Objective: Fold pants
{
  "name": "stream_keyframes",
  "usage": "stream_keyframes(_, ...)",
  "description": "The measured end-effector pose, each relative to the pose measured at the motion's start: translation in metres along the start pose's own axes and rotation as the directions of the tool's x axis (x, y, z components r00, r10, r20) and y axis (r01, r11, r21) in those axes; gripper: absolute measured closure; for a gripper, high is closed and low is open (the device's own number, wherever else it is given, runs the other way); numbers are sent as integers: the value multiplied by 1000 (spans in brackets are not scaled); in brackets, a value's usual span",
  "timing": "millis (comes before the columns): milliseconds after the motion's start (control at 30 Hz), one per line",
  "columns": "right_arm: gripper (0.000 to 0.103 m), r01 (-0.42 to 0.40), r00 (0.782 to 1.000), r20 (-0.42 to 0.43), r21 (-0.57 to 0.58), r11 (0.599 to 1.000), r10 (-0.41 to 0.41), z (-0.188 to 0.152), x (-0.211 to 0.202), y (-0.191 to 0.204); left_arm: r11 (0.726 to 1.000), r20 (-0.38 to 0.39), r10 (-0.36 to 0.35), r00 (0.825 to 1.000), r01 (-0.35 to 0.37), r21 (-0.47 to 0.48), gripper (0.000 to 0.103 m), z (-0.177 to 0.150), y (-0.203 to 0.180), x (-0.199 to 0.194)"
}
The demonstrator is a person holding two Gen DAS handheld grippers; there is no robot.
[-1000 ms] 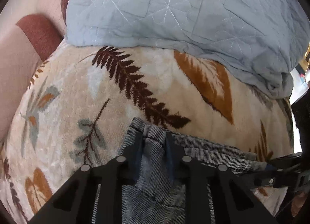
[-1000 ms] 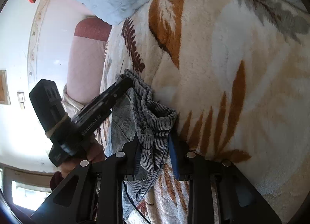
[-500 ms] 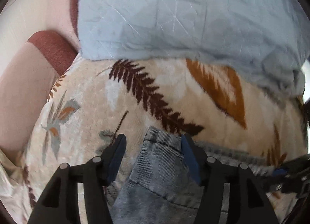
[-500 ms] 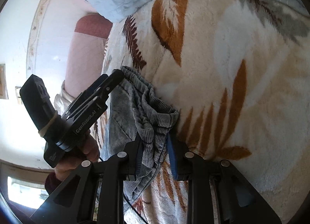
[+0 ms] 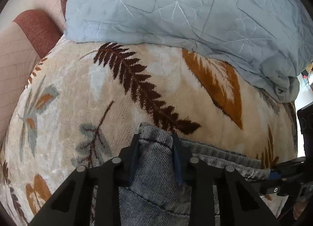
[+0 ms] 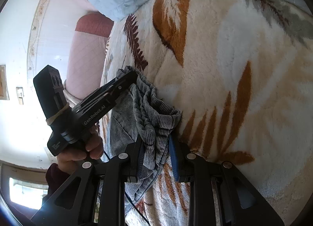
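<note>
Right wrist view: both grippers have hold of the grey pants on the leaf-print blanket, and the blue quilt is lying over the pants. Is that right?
Not quite. The blue quilt lies apart from the grey pants, farther up the leaf-print blanket; the left wrist view shows bare blanket between them. The rest holds: left gripper and right gripper both have the pants between their fingers.
</note>
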State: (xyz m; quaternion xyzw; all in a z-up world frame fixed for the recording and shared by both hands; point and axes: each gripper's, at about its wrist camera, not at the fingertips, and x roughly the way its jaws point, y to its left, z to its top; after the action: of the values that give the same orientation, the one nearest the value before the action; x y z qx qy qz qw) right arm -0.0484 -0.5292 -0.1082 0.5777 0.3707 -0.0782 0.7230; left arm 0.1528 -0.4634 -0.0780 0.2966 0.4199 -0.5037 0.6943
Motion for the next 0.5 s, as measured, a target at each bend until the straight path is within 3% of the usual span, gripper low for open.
stream_keyframes(167, 81, 20, 1000, 16, -27, 999, -19, -4, -1, 7, 999, 32, 31, 999, -30, -21, 73, -4, -2, -5)
stream_keyframes(500, 83, 28, 998, 55, -134, 991, -21, -17, -8, 38, 993, 156, -12, 988, 29, -113, 77, -15, 10, -51)
